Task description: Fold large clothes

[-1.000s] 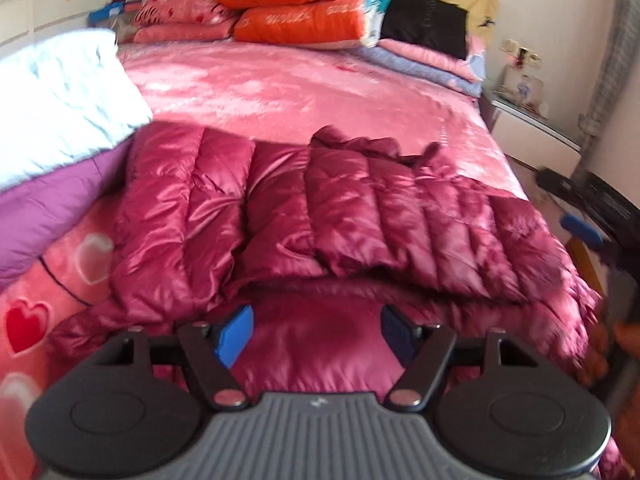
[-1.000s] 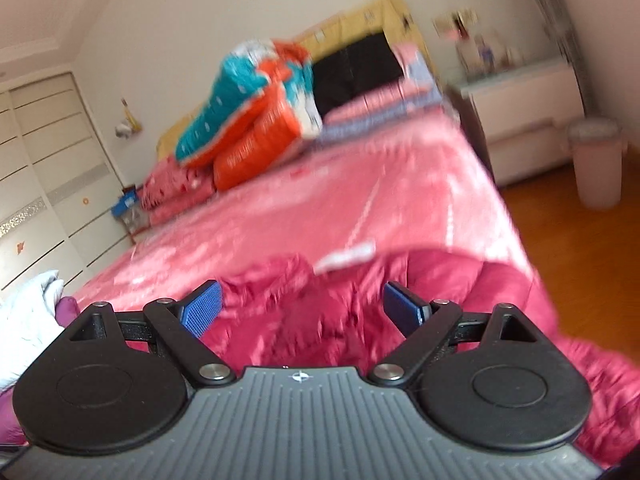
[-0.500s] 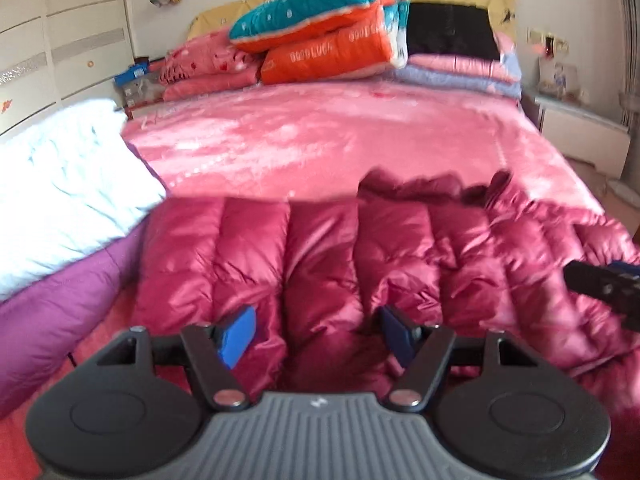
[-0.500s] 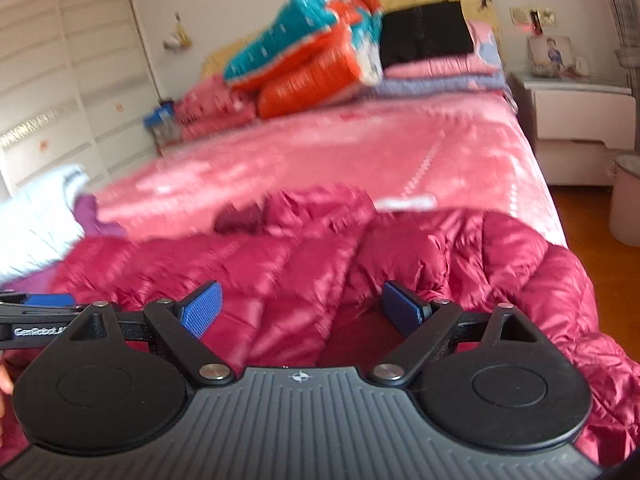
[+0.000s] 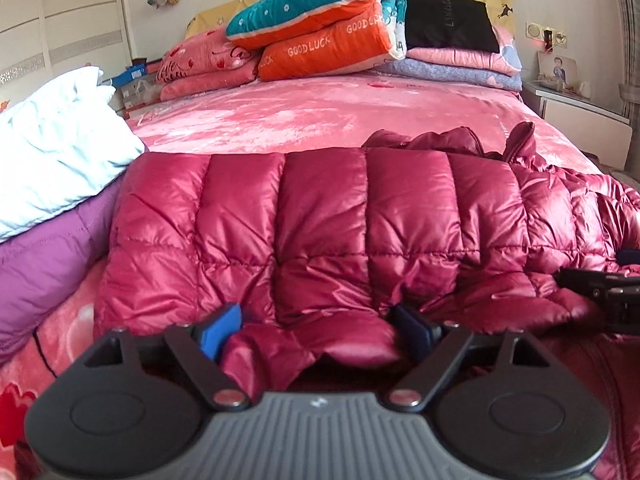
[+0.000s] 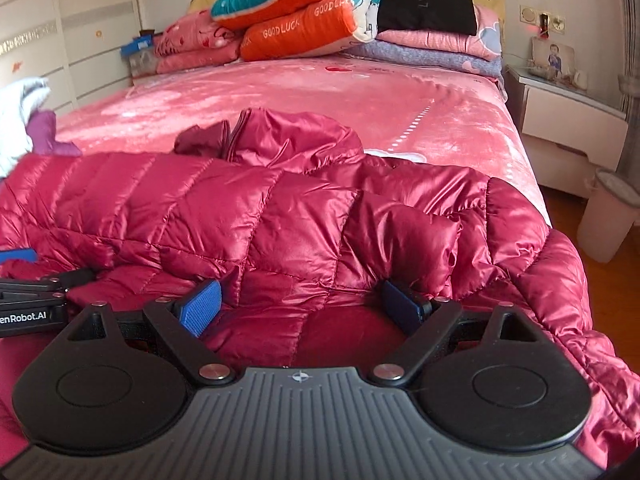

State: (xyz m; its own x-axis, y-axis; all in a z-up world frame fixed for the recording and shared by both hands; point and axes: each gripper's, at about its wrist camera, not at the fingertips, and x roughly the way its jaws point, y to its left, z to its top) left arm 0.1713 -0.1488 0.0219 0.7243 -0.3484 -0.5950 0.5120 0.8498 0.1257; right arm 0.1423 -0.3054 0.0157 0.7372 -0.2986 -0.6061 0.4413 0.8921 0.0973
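A shiny crimson quilted down jacket [image 5: 340, 220] lies across the near end of the pink bed [image 5: 340, 116], its top layer folded over; it also shows in the right wrist view [image 6: 280, 216]. My left gripper [image 5: 316, 326] is open, low at the jacket's near edge, with puffed fabric between the blue pads but not clamped. My right gripper [image 6: 300, 304] is open too, low over the jacket's near right part, fabric between its pads. Each gripper shows at the edge of the other's view: the right one [image 5: 600, 288], the left one [image 6: 36, 284].
A white quilt [image 5: 52, 152] on a purple one [image 5: 48, 264] lies at the left. Stacked pillows and folded blankets [image 5: 320, 36] fill the bed's head. A white nightstand [image 6: 572, 116] and a pale bin [image 6: 608, 216] stand on the wooden floor to the right.
Both grippers have dropped low and moved in onto the jacket's near edge. The folded top layer now lies flatter and wider across the jacket. Both stay open.
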